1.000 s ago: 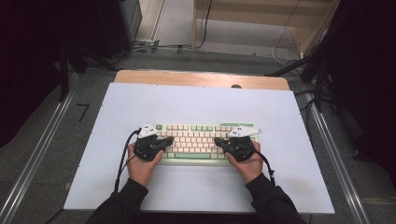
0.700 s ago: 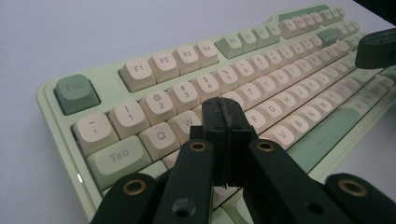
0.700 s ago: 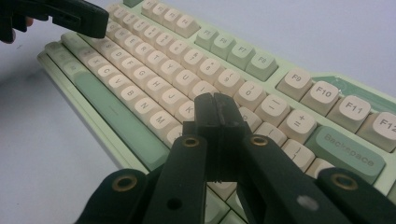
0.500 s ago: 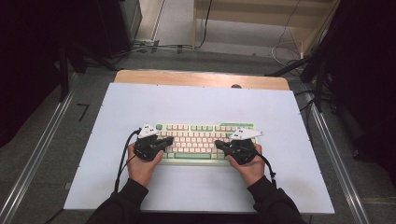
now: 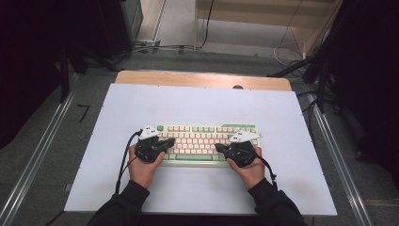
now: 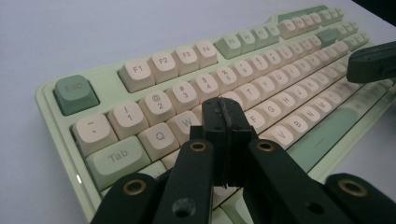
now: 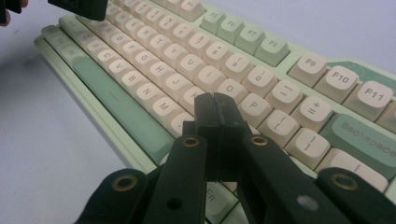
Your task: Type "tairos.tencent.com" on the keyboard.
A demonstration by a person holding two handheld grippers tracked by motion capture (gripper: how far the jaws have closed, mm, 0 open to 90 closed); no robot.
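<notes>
Nearest the person, two sleeved forearms come up from the table's front edge, each hand holding a tool over the keyboard. The left gripper has its jaws pressed together with nothing between them, its tip poised over the left letter keys, around the W and its neighbours in the left gripper view. The right gripper is likewise closed and empty, its tip above the keys near O and P in the right gripper view.

The keyboard, pale green with cream keycaps, lies flat near the middle of the white table, its long side facing the person. Whether either tip actually presses a key cannot be told.

This looks like the typing step: closed tips used as fingers to poke keys. The next move calls for a short, straight dip onto one chosen key without clipping its neighbours, then a clean lift.

Beyond the white sheet, a wooden edge shows.
</notes>
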